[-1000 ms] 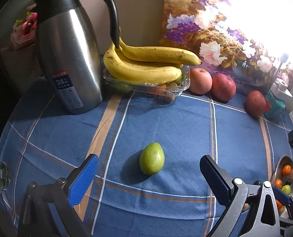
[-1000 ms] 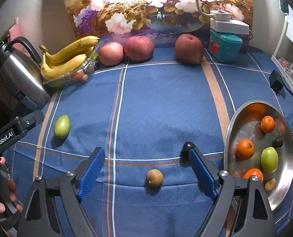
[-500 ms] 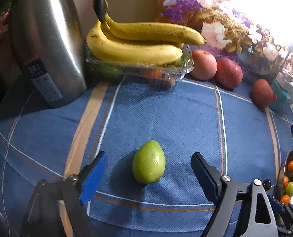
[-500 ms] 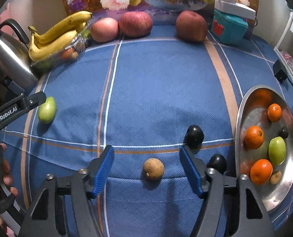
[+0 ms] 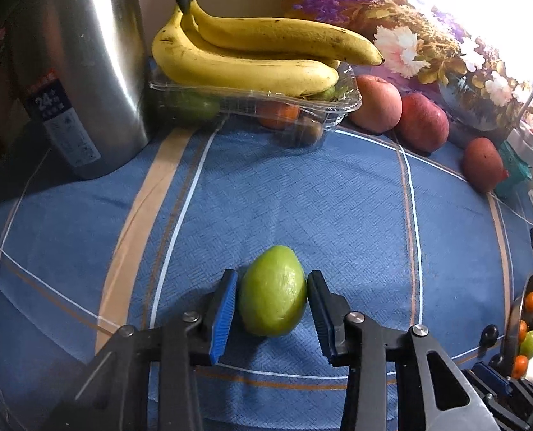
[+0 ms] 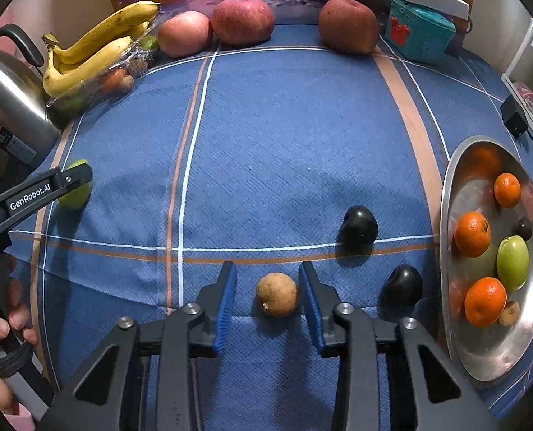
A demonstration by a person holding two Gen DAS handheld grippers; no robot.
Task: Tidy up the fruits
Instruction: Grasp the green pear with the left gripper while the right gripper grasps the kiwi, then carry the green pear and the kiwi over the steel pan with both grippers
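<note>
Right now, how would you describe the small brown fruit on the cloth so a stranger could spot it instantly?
Start at the steel bowl on the right edge of the blue cloth. Beside it lie two black fruits; just left of the nearer one sits the brown fruit, between the pads of the right claw. It is the only round, tan, rough-skinned fruit on the bare cloth.

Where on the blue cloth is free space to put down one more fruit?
The middle of the cloth is bare, between the apples at the back and the two dark fruits. It is crowded near the metal bowl and beside the banana tray and kettle.
</note>
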